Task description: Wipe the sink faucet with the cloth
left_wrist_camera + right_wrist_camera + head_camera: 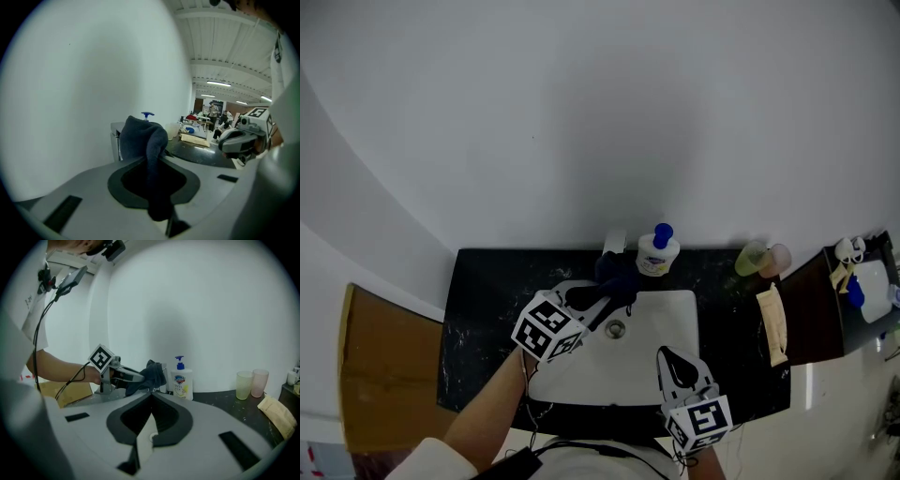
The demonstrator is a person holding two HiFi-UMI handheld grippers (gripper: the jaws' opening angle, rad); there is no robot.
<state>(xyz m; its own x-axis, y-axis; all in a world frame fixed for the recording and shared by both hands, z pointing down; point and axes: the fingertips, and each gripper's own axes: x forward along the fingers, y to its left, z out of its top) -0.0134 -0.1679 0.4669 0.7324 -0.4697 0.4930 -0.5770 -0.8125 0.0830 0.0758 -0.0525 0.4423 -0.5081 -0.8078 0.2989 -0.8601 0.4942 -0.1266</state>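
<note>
A dark blue cloth (619,275) is bunched against the faucet (614,240) at the back rim of the white sink (667,323). My left gripper (605,298) reaches over the basin and is shut on the cloth. In the left gripper view the cloth (143,136) hangs between the jaws, with the faucet's (115,140) grey body just behind it. The right gripper view shows the left gripper (136,377) pressing the cloth (151,372) onto the faucet (163,376). My right gripper (667,354) hovers over the sink's front right, its jaws shut and holding nothing, away from the faucet.
A soap pump bottle (657,251) stands right of the faucet on the black countertop (487,300). Two plastic cups (753,257) and a paper packet (772,323) lie farther right. A cardboard box (384,370) sits left of the counter. A white wall rises behind.
</note>
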